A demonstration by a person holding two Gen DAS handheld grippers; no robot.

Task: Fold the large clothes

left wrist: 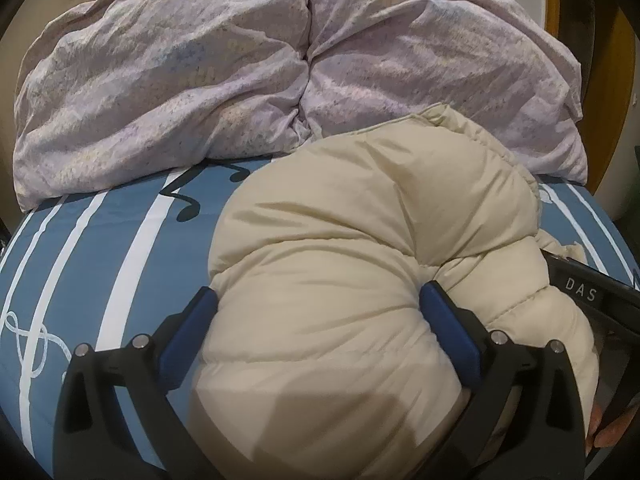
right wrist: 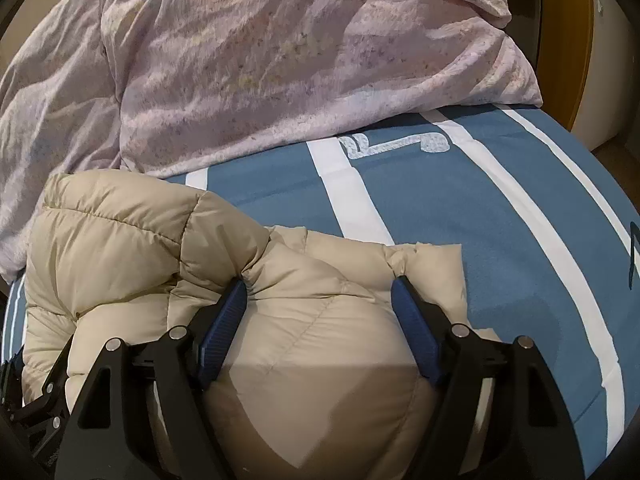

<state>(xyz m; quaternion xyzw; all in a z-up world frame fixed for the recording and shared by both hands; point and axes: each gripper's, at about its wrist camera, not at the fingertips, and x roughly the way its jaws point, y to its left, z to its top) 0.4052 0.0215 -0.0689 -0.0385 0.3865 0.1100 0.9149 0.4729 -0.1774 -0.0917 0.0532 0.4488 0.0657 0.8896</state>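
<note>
Gripping a fat bulge of the cream puffer jacket (left wrist: 340, 280), the left gripper (left wrist: 318, 308) has its blue pads pressed into the padding on either side, so it is clamped on the coat rather than standing free. The right gripper (right wrist: 320, 296) does the same to another bunch of that jacket (right wrist: 280, 280), its pads sunk into the quilting.

The coat lies on the blue striped bedsheet (left wrist: 100, 260), mostly heaped between and just ahead of the two claws, with a flat flap spread to the right of the right claw. Beyond both claws a rumpled lilac duvet (left wrist: 200, 80) is piled along the far side of the bed.

To my eye the fold is mid-way: the jacket looks doubled into a bundle and held in both grips. Next would come carrying or pressing it down evenly, both sides together, since puffy filling springs back.

No box, basket or drawer is in sight to receive it.
</note>
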